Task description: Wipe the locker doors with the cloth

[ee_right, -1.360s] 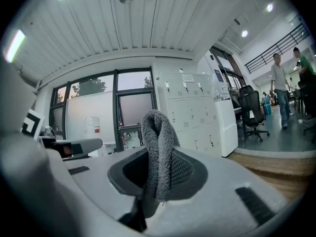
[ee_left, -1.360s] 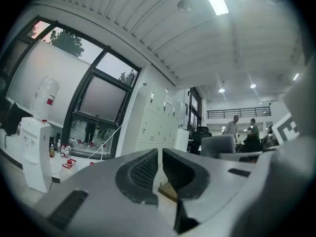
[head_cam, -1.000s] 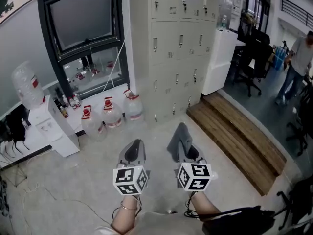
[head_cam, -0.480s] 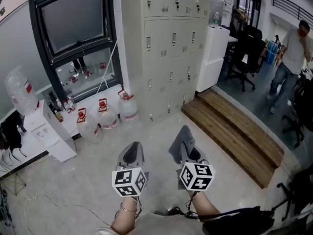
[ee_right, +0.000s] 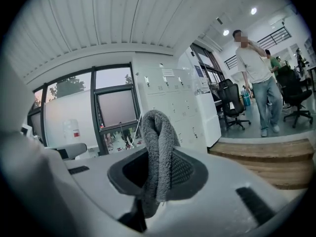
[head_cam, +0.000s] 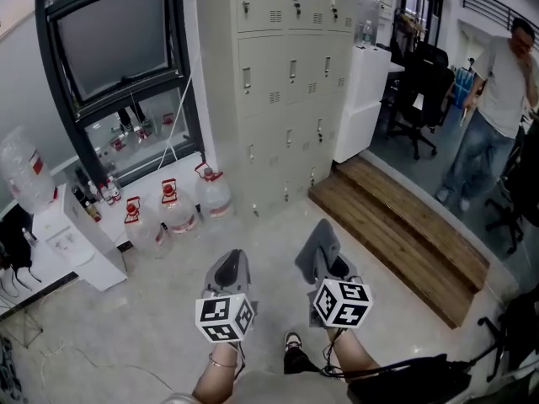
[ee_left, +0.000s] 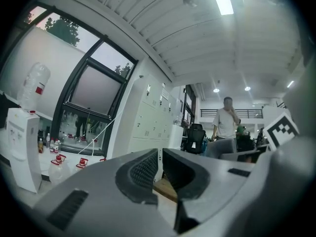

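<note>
The right gripper [ee_right: 159, 174] is clamped on a folded grey cloth [ee_right: 158, 137], which stands up out of the jaws. The left gripper [ee_left: 161, 168] carries nothing, its jaws drawn in to a narrow slit. Both are held above the floor [head_cam: 152, 343], well apart from the locker doors [head_cam: 286, 82] at the floor's far edge, beside the water bottles [head_cam: 173, 209].

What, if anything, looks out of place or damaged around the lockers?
Nothing looks damaged or spilled. The locker doors seem shut, the water jugs stand upright beside them; only a white cord slants across the window.
</note>
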The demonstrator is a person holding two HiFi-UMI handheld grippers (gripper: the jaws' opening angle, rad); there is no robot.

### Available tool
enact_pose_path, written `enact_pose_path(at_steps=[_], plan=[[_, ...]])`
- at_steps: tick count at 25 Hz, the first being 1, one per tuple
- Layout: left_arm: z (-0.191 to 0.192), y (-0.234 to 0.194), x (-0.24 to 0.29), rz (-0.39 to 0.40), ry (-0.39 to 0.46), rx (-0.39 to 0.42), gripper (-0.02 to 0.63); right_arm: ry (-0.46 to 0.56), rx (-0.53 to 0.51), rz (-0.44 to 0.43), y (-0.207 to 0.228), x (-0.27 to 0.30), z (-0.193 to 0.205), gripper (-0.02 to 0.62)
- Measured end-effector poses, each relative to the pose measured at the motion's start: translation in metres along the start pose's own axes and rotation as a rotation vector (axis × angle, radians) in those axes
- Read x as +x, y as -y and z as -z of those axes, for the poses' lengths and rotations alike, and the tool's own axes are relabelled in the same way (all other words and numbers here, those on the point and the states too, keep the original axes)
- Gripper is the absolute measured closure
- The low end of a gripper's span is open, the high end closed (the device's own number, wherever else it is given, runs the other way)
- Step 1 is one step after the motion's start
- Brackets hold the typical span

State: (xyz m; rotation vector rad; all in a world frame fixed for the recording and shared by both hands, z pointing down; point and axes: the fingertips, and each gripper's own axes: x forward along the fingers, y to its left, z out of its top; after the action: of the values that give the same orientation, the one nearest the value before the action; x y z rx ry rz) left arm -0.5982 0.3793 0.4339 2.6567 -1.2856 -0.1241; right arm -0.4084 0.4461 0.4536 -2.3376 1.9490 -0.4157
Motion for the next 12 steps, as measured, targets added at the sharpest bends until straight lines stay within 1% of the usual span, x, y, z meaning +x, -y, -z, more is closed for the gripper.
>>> enact_pose_path(at_steps=[3,12], plan=[[-0.003,-0.005,0.036,-0.006,0.009,0.007,0.575,0.008,0.005,0.003,0.017,0.034,-0.009,0.531],[-0.018,-0.010,0.162,-0.042,0.031,0.015,0.575,0.019,0.001,-0.022,0.073,0.150,-0.057,0.531]])
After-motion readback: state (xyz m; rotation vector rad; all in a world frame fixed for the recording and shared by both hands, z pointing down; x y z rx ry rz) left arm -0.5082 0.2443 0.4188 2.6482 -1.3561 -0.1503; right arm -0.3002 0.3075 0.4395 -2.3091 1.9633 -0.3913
